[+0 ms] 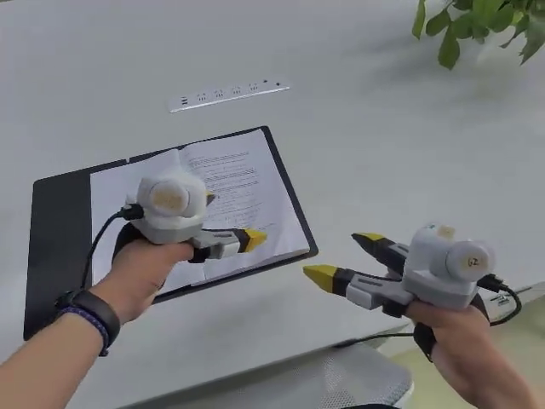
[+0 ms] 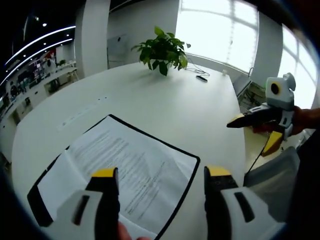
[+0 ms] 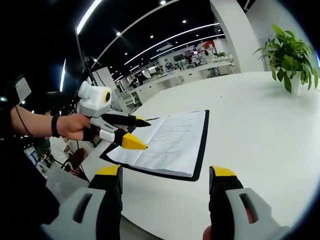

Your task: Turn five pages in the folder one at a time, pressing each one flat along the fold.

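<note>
both tongs spread wide, left tongs [image 2: 161, 172] over folder's [image 2: 131, 165] right edge, right tongs [image 3: 165, 171] over bare table [image 3: 260, 150]

Bright even daylight, soft shadows on white table [image 1: 383, 128]; window [image 2: 220, 30] blown out, ceiling strips [image 3: 89, 16] glare against dark ceiling, fisheye bends edges, print on folder [image 1: 255, 183] too soft to read.

Black folder [image 1: 51, 256]. Lay open and flat, printed white pages [image 1: 243, 183] facing up; sat near the socket strip [image 1: 228, 95], on its near side.
</note>
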A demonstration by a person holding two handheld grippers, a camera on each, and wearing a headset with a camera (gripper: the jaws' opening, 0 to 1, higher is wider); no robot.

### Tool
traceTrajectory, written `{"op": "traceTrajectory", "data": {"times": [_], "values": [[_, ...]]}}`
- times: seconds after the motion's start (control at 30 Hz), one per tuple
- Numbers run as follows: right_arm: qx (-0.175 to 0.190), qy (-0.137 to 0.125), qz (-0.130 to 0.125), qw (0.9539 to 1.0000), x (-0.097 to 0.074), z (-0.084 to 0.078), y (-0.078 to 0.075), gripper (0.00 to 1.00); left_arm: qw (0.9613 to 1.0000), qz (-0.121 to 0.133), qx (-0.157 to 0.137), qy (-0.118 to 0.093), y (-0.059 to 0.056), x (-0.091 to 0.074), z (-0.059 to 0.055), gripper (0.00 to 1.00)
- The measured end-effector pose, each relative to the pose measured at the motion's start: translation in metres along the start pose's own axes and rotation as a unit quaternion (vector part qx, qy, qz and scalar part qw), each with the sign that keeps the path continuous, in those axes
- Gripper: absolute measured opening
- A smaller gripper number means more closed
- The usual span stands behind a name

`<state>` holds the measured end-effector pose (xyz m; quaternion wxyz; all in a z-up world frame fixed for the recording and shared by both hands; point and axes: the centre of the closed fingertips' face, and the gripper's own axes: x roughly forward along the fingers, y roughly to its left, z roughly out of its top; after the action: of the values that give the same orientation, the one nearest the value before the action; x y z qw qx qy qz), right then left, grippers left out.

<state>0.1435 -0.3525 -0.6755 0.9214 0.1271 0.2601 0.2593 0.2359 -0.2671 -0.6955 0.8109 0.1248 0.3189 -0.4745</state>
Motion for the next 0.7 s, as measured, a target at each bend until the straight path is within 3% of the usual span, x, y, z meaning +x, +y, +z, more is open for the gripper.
{"op": "traceTrajectory", "data": {"times": [0.13, 0.37, 0.63, 0.7], "values": [[0.012, -0.009, 0.0, 0.9999, -0.002, 0.001, 0.001, 0.7, 0.9998, -0.009, 0.016, 0.011, -0.006, 0.02, 0.001, 0.69], [0.012, -0.01, 0.002, 0.9999, -0.004, 0.003, 0.001, 0.69, 0.9994, -0.003, 0.022, 0.028, -0.004, 0.046, -0.003, 0.68], [0.018, -0.009, 0.001, 0.9998, -0.006, 0.002, -0.003, 0.69, 0.9979, 0.01, 0.024, 0.059, -0.007, 0.07, -0.021, 0.68], [0.019, -0.008, 0.001, 0.9998, -0.006, 0.002, -0.003, 0.69, 0.9968, 0.012, 0.033, 0.071, -0.005, 0.078, -0.03, 0.68]]}}
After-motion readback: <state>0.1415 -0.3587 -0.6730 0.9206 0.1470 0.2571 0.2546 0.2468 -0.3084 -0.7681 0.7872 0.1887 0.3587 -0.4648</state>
